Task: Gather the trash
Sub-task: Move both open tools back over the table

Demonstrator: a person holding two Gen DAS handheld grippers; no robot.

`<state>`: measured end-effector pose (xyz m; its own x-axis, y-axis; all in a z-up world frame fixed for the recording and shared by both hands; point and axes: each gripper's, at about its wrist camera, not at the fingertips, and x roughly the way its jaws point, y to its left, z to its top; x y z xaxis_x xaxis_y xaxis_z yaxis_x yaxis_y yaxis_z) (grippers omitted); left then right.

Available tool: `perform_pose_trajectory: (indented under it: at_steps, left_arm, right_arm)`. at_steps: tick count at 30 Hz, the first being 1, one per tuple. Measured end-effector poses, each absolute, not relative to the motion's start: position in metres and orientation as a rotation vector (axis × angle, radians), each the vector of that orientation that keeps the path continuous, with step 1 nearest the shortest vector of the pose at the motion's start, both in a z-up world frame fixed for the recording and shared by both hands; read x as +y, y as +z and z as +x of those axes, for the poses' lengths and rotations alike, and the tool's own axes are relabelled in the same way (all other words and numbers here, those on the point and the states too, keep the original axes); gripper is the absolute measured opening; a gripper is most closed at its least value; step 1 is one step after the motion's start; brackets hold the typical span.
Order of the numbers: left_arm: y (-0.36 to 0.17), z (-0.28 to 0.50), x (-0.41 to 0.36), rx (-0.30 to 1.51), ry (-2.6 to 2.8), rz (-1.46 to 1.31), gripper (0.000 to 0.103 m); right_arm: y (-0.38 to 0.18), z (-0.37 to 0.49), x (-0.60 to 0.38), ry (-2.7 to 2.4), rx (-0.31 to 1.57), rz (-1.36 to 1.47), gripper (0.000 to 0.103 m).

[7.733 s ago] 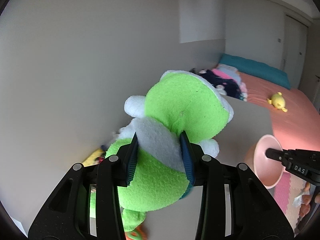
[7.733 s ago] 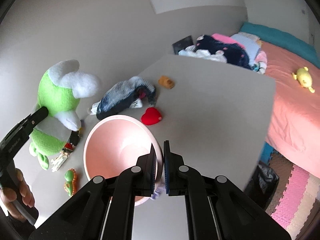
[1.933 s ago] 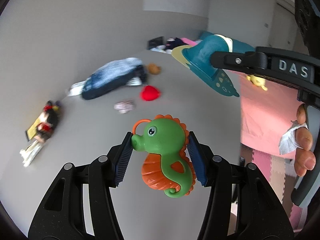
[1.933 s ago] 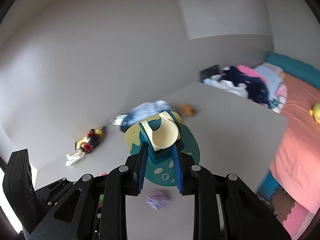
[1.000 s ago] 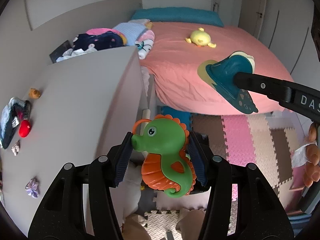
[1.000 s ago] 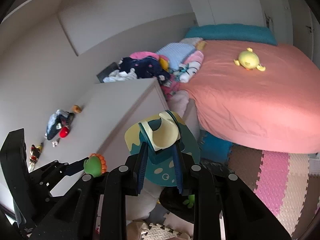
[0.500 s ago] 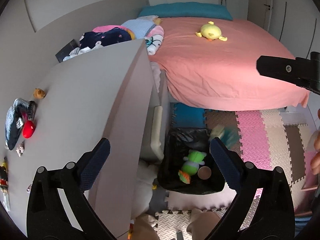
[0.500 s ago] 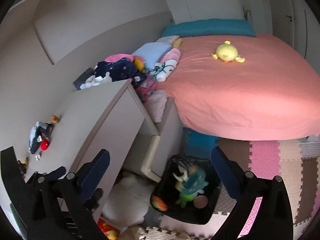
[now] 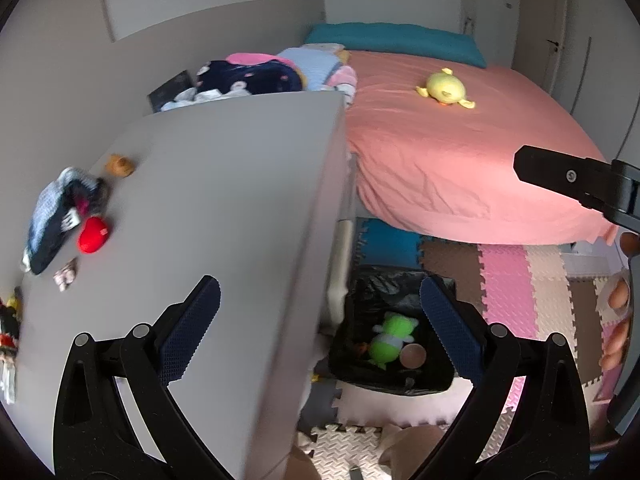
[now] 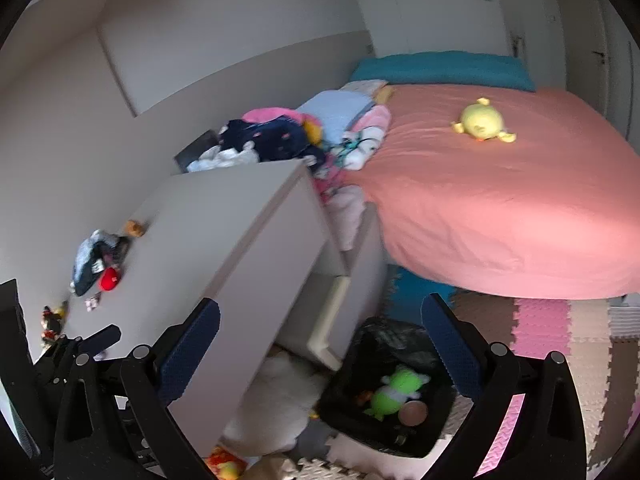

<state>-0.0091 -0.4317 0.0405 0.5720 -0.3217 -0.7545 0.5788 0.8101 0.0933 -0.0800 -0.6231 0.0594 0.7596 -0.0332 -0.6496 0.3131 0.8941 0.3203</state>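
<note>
A bin lined with a black bag (image 9: 400, 380) (image 10: 400, 440) stands on the floor beside the grey table (image 9: 224, 216) (image 10: 228, 240). Inside it lie a green plush (image 9: 390, 338) (image 10: 394, 396), a pink bowl (image 9: 412, 356) (image 10: 412, 414) and an orange bit of a toy (image 9: 362, 347). My left gripper (image 9: 318, 320) is open wide and empty, over the table's edge and the bin. My right gripper (image 10: 318, 340) is also open and empty, above the bin. A small crumpled scrap (image 9: 66, 278) (image 10: 92, 302) lies on the table's left side.
On the table's left side lie a red heart (image 9: 93, 235), a blue knit garment (image 9: 52, 216), a small orange thing (image 9: 119, 165) and toys at the edge (image 9: 8, 320). Clothes (image 9: 248, 76) are piled at its far end. A pink bed (image 9: 460, 152) with a yellow plush (image 9: 444, 88) stands to the right, foam floor mats (image 9: 532, 280) below.
Both grippers opened and let go: the seahorse toy and the teal toy left the jaws and dropped toward the bin. Both views have since swung left, bringing more of the table in.
</note>
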Motion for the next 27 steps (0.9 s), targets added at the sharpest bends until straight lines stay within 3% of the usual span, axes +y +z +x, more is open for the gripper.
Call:
perform_pose_trajectory:
  at_steps: [27]
  left_arm:
    - [0.060, 0.093, -0.127, 0.780, -0.030, 0.145, 0.097]
  right_arm:
    - [0.088, 0.070, -0.375, 0.190, 0.780, 0.248, 0.100]
